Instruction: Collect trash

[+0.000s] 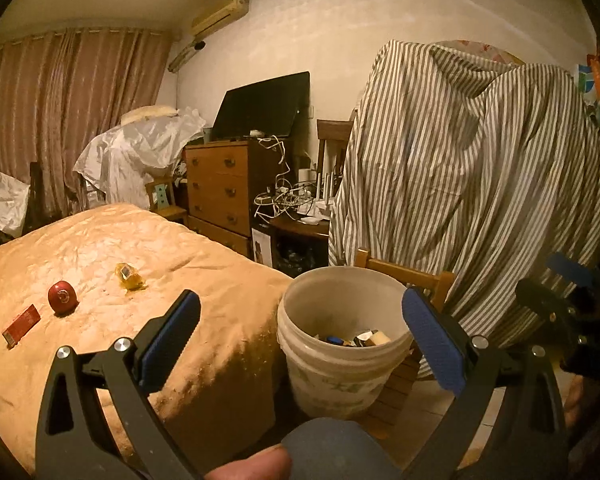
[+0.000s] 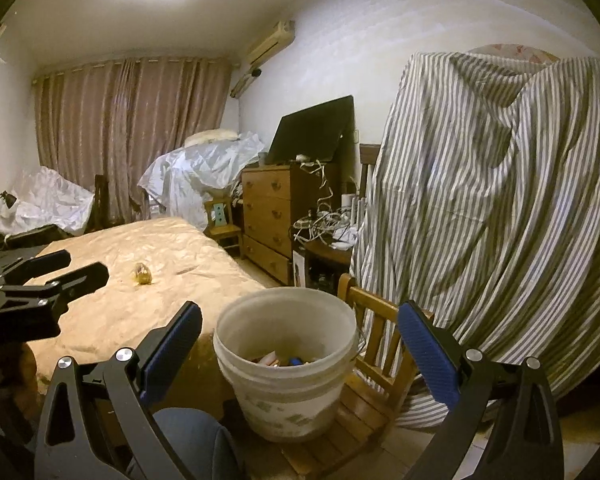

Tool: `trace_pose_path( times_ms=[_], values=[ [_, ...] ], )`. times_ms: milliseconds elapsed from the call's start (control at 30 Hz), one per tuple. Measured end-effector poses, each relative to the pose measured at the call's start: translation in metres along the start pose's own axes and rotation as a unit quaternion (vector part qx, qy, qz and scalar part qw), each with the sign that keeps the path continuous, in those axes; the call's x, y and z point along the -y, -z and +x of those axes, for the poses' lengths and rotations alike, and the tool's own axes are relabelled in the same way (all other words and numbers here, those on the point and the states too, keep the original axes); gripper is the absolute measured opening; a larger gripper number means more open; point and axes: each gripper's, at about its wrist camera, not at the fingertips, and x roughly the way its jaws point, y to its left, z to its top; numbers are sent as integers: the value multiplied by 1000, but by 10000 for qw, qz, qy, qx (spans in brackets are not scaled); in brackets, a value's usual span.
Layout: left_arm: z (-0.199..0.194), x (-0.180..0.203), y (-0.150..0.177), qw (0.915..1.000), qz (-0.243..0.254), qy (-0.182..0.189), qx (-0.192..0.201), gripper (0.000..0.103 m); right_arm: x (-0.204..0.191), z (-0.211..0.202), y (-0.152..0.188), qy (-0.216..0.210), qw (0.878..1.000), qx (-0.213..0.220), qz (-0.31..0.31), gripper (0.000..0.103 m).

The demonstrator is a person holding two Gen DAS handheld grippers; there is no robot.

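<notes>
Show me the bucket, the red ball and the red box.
bucket (image 1: 300, 322), left wrist view, on its near left rim.
red ball (image 1: 62, 297), left wrist view, middle of it.
red box (image 1: 21, 325), left wrist view, its top face.

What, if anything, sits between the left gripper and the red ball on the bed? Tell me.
Nothing visible does. The left gripper is open and empty, and only bare bedspread lies between it and the red ball. The red box and yellow wrapper lie off to either side of the ball.

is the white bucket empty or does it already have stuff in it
Not empty. The white bucket stands upright on a small wooden chair, and several small items lie at its bottom, well below the rim. What they are is unclear.
</notes>
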Motion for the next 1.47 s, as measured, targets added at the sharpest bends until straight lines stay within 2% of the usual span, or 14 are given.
trace_pose_path(
  times_ms=[100,300,567,1467],
  values=[
    [-4,1,1,10000,-17,18,48,98,-5,-7,0,32,9999,94,-84,98],
    [-5,2,1,10000,38,12,43,97,0,-5,2,-30,10000,10,47,98],
    [3,8,5,9998,72,98,-135,98,6,-1,-2,-12,9999,-13,117,98],
    [9,16,8,9993,153,192,-296,98,-1,12,-2,-76,9998,-193,80,98]
  ],
)
